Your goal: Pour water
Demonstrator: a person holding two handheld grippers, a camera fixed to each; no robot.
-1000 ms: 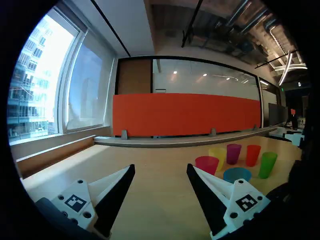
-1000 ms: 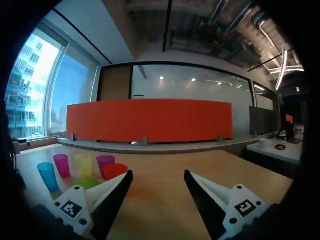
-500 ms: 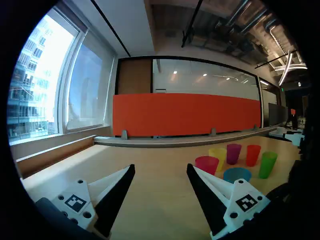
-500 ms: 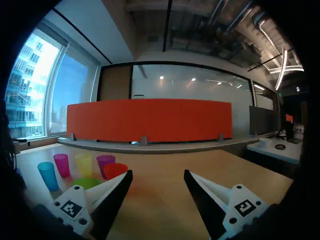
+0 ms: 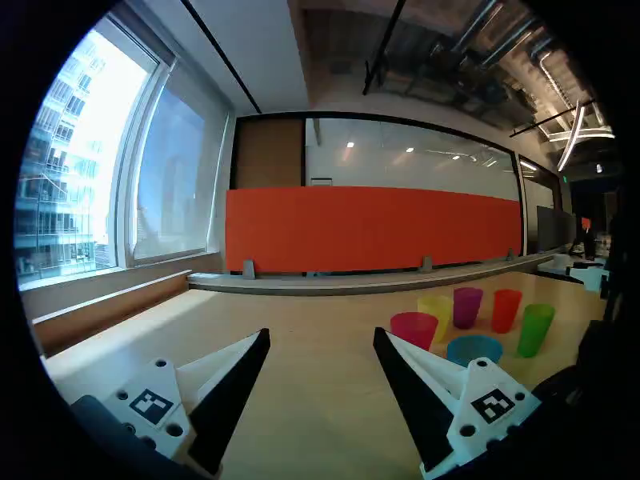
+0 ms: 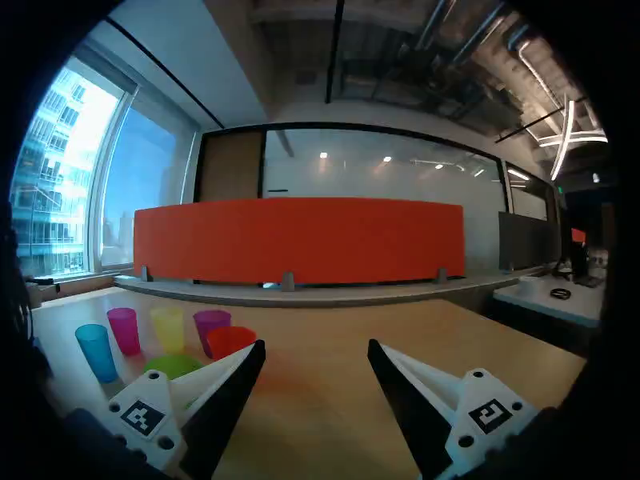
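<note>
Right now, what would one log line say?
left gripper: open, empty | right gripper: open, empty | cups: six, upright on table

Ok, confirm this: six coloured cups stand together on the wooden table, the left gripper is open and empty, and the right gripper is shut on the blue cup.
Wrong on the last point: the right gripper view shows the right gripper open and empty, the blue cup standing untouched on the wooden table. The rest holds: six cups together, left gripper open and empty.

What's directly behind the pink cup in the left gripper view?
The yellow cup stands just behind the pink cup, which covers its lower left. The pink cup's own base is hidden behind a finger of the left tool.
</note>
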